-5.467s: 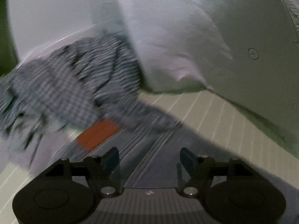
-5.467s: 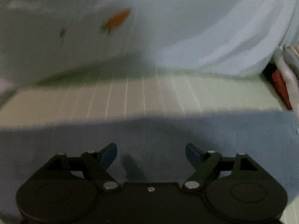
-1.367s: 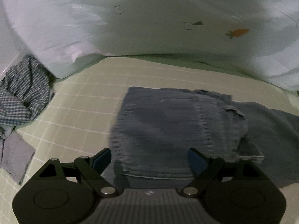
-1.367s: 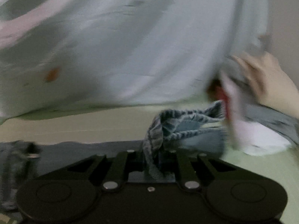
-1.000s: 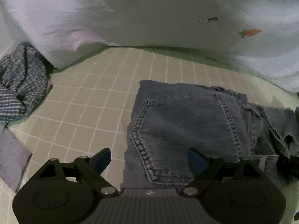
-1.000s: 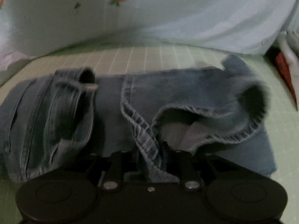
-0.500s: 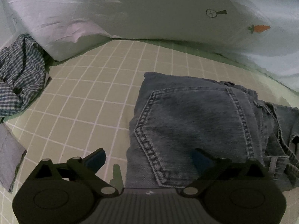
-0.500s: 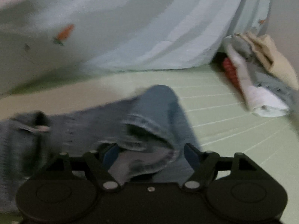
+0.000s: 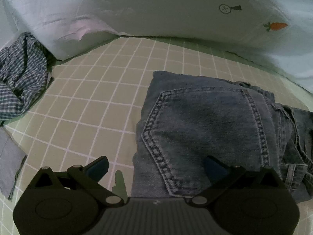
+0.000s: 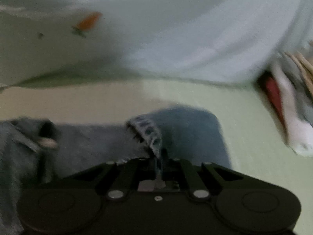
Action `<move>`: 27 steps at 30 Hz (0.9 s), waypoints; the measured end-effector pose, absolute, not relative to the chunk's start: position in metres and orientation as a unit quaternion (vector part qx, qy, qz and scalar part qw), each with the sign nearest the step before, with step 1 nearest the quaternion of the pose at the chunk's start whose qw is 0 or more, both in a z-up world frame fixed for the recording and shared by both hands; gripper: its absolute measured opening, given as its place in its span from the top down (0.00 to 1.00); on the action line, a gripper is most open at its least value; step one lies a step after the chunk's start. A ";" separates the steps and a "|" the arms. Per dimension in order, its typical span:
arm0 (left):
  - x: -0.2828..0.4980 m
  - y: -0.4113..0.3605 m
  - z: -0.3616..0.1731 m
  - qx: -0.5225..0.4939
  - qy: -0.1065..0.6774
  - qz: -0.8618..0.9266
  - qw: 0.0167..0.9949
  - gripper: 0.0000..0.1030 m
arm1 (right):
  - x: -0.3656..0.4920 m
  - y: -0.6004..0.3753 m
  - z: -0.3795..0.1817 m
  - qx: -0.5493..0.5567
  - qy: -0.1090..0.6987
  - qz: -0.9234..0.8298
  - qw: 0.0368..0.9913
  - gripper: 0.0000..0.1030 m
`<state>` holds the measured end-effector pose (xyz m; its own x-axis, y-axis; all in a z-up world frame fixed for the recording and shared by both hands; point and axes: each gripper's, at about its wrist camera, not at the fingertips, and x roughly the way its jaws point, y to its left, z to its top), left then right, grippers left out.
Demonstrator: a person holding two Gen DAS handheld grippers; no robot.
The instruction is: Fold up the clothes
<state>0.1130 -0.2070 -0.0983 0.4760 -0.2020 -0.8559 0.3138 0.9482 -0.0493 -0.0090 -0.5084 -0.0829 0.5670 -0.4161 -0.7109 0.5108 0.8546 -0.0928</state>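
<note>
The jeans [image 9: 211,129] lie folded on my checked sheet [image 9: 93,101]. My left gripper [image 9: 156,166] gapes over their back pocket; my right gripper [image 10: 158,162], spread half a second ago, now seems clenched on a hem.

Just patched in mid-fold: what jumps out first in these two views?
The jeans dominate, lying pocket-up on the checked sheet under the open left gripper. The right gripper is shut on the jeans' frayed hem. A crumpled plaid shirt sits far left, below a carrot-print pillow.
</note>
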 end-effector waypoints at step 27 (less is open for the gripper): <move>0.134 -0.166 -0.095 -0.016 0.495 -0.136 0.858 0.00 | -0.056 -0.453 -0.125 0.092 0.415 -0.305 0.852 0.37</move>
<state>0.1336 -0.1657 -0.0951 0.4724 -0.2499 -0.8452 0.2174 0.9624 -0.1631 -0.0564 -0.4527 -0.1246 0.4701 -0.4428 -0.7635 0.5955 0.7976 -0.0959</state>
